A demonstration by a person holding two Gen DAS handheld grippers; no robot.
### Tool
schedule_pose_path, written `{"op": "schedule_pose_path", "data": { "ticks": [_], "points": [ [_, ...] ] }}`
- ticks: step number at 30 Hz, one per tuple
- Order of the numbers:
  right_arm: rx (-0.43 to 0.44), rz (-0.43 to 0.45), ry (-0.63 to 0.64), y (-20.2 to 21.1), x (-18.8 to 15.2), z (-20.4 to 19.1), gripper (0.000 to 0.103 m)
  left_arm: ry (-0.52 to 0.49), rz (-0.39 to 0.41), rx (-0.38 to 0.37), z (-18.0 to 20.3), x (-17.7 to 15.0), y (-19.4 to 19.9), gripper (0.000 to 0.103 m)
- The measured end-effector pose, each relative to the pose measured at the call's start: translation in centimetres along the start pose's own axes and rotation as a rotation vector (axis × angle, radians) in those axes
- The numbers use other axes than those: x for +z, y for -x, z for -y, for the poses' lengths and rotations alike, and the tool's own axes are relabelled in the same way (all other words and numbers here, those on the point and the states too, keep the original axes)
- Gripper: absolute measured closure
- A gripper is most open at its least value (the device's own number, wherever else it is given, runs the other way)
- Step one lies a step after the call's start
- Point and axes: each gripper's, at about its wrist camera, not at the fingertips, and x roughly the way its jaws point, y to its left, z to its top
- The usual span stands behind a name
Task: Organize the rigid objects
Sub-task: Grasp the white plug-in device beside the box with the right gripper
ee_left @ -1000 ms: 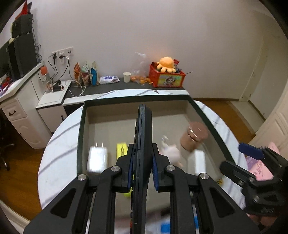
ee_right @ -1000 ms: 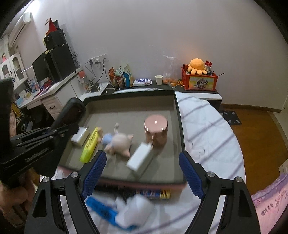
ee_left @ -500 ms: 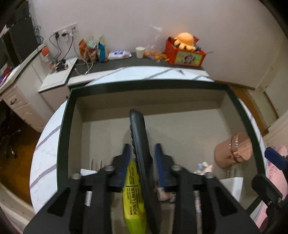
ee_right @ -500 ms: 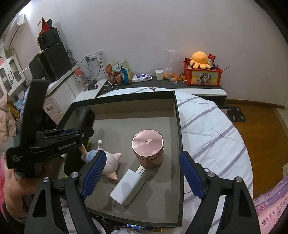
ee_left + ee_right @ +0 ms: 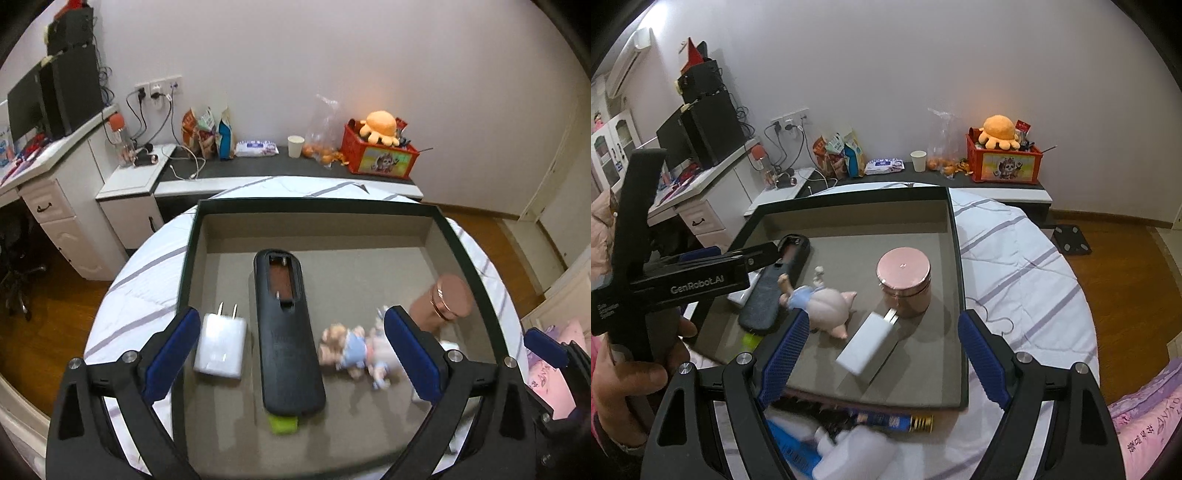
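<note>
A black remote lies back-up in the dark-rimmed tray, resting on a yellow-green marker. My left gripper hangs above it. Its jaws are opening, spread wide on either side of the remote without touching it. Beside the remote lie a white plug charger, a small doll and a copper jar. In the right wrist view my right gripper stands open over the tray's near edge, above a white adapter, with the jar and doll beyond.
On the striped white cloth in front of the tray lie a blue tube, a blue pen and a white object. A hand holds the left gripper at the left. A desk and a low shelf stand behind.
My left gripper let go of the black remote, which was upright between the jaws and now lies flat in the tray. The jaws have spread wide. The right gripper stayed open.
</note>
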Motion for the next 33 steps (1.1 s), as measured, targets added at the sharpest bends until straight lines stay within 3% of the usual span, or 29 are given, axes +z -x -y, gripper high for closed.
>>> {"op": "schedule_pose_path", "data": {
  "ticks": [11,17,22,33],
  "points": [
    [-0.016,0.027,-0.002,4.0,-5.0,-1.2,0.019,0.004,0.086,0.008,-0.5,-8.3,7.6,0.001],
    [-0.04,-0.025,-0.001,4.0,-9.2,-1.2,0.019,-0.009,0.062,-0.02,-0.7,-13.3,8.8,0.0],
    [-0.047,-0.041,-0.005,3.3,-10.1,-1.7,0.019,-0.02,0.05,-0.019,-0.4,-15.1,8.8,0.0],
    [-0.051,-0.097,0.008,-0.1,-10.0,-1.2,0.019,-0.009,0.034,-0.035,-0.8,-15.6,7.8,0.0]
  ]
}}
